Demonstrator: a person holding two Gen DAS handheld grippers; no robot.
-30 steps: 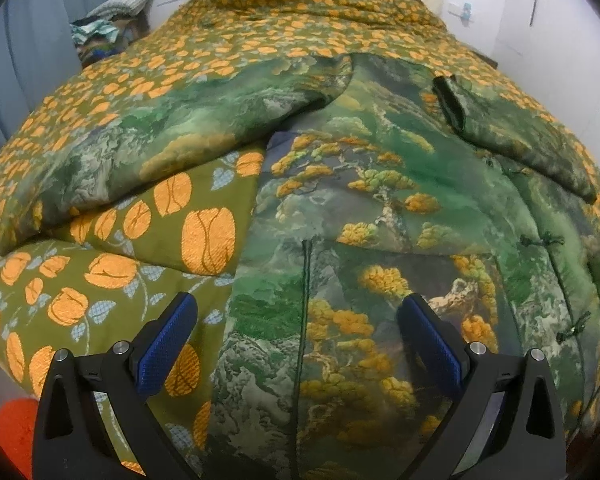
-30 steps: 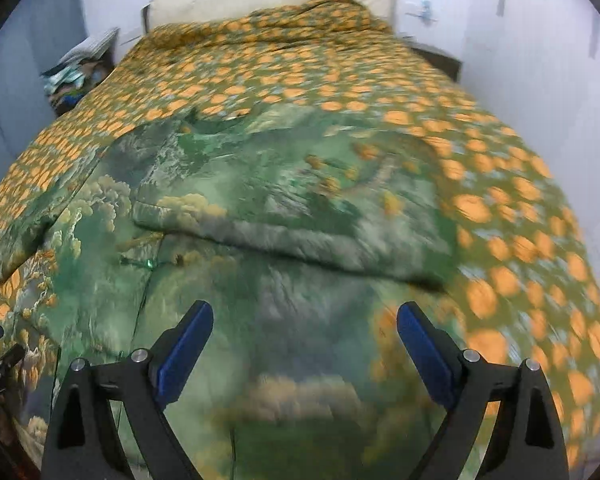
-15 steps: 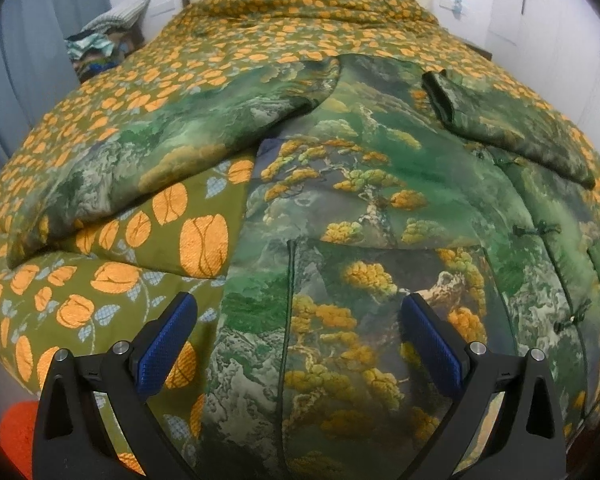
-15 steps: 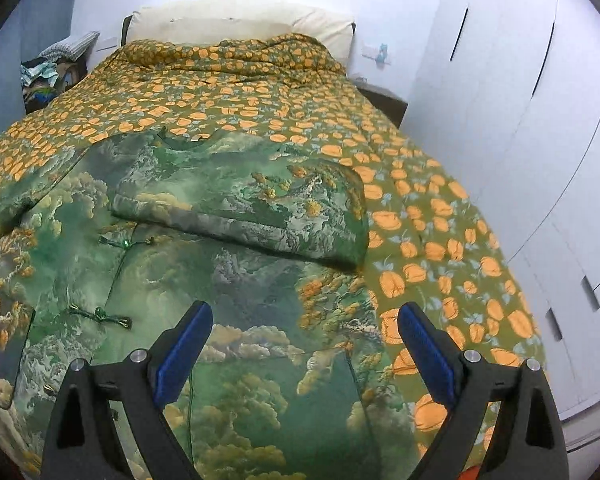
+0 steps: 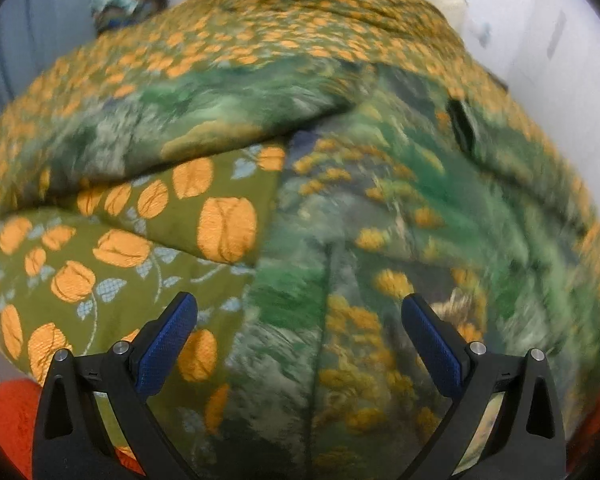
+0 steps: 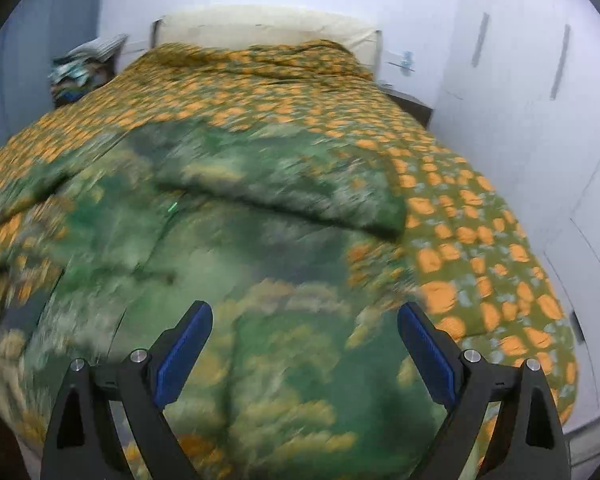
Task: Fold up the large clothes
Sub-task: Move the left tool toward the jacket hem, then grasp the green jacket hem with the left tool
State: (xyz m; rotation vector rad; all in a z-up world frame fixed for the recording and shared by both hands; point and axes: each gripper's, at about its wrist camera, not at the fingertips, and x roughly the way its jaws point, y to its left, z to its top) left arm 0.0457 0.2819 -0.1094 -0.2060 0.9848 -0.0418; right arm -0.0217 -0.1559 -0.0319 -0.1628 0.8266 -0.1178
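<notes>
Green garment (image 5: pixel 380 208) spread below both spread-wide, unladen grippers, left gripper (image 5: pixel 299 312), right gripper (image 6: pixel 305 320)

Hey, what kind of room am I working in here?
Most likely a bedroom. A bed covered by an olive quilt with orange flowers fills the view, a cream pillow lies at its head, and white wardrobe doors line the right wall. A green patterned garment lies spread on the quilt.

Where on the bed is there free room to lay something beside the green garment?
Free quilt lies right of the green garment, toward the wardrobe, and beyond it up to the pillow. The left side is crowded by the spread sleeve.
</notes>
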